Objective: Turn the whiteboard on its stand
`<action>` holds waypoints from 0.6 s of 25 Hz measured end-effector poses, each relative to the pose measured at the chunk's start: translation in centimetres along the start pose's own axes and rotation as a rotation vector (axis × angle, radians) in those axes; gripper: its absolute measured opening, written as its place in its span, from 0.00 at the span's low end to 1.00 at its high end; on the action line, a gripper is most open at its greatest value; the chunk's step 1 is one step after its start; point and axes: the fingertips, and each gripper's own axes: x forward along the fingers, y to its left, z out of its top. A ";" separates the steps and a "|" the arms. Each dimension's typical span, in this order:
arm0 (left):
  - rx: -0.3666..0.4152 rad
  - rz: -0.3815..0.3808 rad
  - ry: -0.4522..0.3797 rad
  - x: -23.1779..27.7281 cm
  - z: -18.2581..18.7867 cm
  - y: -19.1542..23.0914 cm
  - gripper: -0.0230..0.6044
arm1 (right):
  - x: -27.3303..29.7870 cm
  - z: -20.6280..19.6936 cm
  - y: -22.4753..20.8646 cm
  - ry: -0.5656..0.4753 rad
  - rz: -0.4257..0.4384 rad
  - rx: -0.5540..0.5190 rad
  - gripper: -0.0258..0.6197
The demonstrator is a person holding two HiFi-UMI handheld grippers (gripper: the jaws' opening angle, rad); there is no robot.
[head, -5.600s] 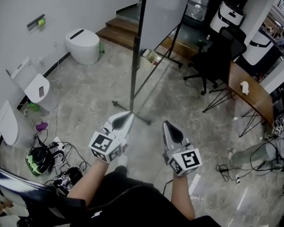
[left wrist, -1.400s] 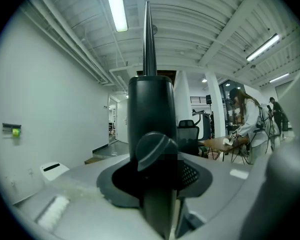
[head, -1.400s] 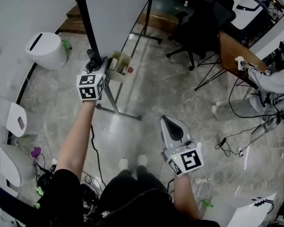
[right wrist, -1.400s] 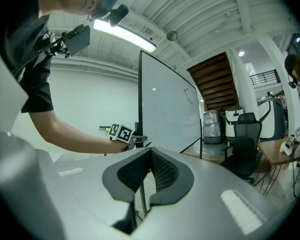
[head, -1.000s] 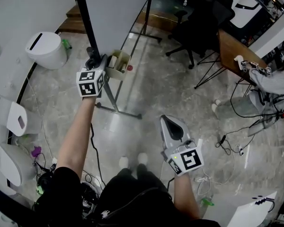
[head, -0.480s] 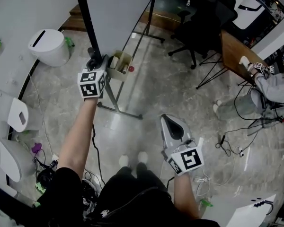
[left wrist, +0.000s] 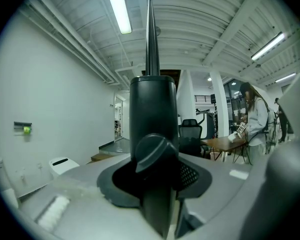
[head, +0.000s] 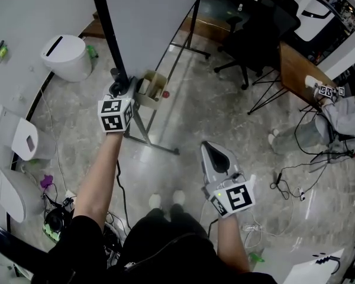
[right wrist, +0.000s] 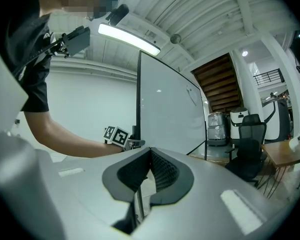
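The whiteboard (head: 151, 13) hangs between the black posts of its stand, with its white face toward me. My left gripper (head: 119, 91) is stretched out to the near post (head: 109, 28) and is shut on the black knob (left wrist: 155, 154) at the side of that post. In the left gripper view the knob and the post (left wrist: 151, 104) fill the space between the jaws. My right gripper (head: 216, 157) hangs low by my right side, shut with nothing in it. Its view shows the whiteboard (right wrist: 170, 114) and my left gripper's marker cube (right wrist: 117, 134) beside the post.
A small tray (head: 152, 87) with markers hangs on the stand next to the knob. White toilets (head: 65, 57) (head: 21, 138) stand along the left wall. A black office chair (head: 260, 37), a wooden table (head: 294, 70) and a seated person (head: 343, 114) are to the right. Cables lie on the floor.
Since the earliest frame my left gripper has gone from in front of my body up to the post and closed on the knob. Over the last second both grippers have stayed put.
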 end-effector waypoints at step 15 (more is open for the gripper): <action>0.002 0.007 0.008 -6.3 -1.4 -0.7 0.30 | -0.8 1.0 2.9 -0.029 0.058 -0.016 0.05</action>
